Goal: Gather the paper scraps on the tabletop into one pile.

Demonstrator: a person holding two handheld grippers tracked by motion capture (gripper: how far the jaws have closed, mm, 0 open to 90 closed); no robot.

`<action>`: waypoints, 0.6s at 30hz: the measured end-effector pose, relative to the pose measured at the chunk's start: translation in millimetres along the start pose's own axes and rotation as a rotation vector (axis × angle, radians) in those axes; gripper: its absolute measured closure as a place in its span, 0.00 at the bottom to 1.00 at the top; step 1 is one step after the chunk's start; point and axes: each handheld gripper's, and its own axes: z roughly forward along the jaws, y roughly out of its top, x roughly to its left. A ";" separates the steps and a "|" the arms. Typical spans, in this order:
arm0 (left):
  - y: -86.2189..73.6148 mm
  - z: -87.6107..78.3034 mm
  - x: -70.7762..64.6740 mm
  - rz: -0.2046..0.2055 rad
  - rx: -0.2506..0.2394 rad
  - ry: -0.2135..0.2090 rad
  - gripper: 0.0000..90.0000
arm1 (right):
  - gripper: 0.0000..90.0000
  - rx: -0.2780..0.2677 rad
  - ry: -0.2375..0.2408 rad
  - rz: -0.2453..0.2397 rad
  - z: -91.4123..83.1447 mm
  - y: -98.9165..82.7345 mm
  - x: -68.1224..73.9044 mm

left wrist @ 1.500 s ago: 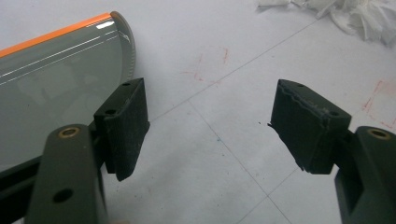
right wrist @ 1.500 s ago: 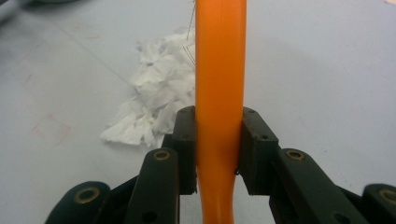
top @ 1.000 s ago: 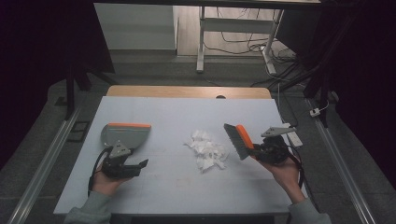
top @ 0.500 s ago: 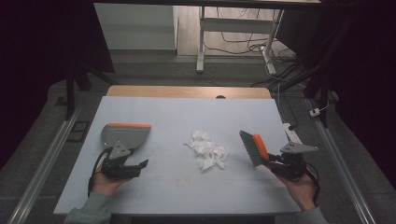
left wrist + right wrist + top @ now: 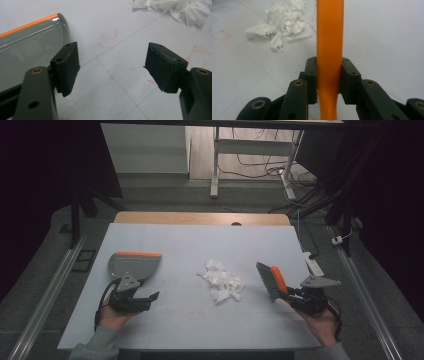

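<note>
Two grippers are nearest to you: your right gripper [image 5: 292, 296] is clamped on the orange handle of the brush [image 5: 270, 280], while your left gripper [image 5: 150, 301] stands with its jaws wide apart and nothing between them. Just beyond the left gripper the grey dustpan [image 5: 134, 264] lies flat on the table [image 5: 190, 237]. Between dustpan and brush, well apart from both, sits the heap of crumpled white paper [image 5: 222, 280].

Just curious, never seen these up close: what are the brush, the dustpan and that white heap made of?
Brush: probably plastic, glossy orange handle, grey bristles. Dustpan: likely plastic, smooth grey with a sheen, orange edge. White heap: crumpled, torn tissue paper, matte.
</note>
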 end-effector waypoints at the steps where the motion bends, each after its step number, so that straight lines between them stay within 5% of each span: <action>1: 0.1 -0.1 -0.1 0.001 -0.001 0.000 0.31 | 0.79 -0.001 -0.002 -0.001 -0.1 0.0 0.0; 18: -0.2 0.4 0.6 0.001 0.003 -0.002 0.31 | 0.79 0.003 0.000 -0.009 0.6 0.6 1.3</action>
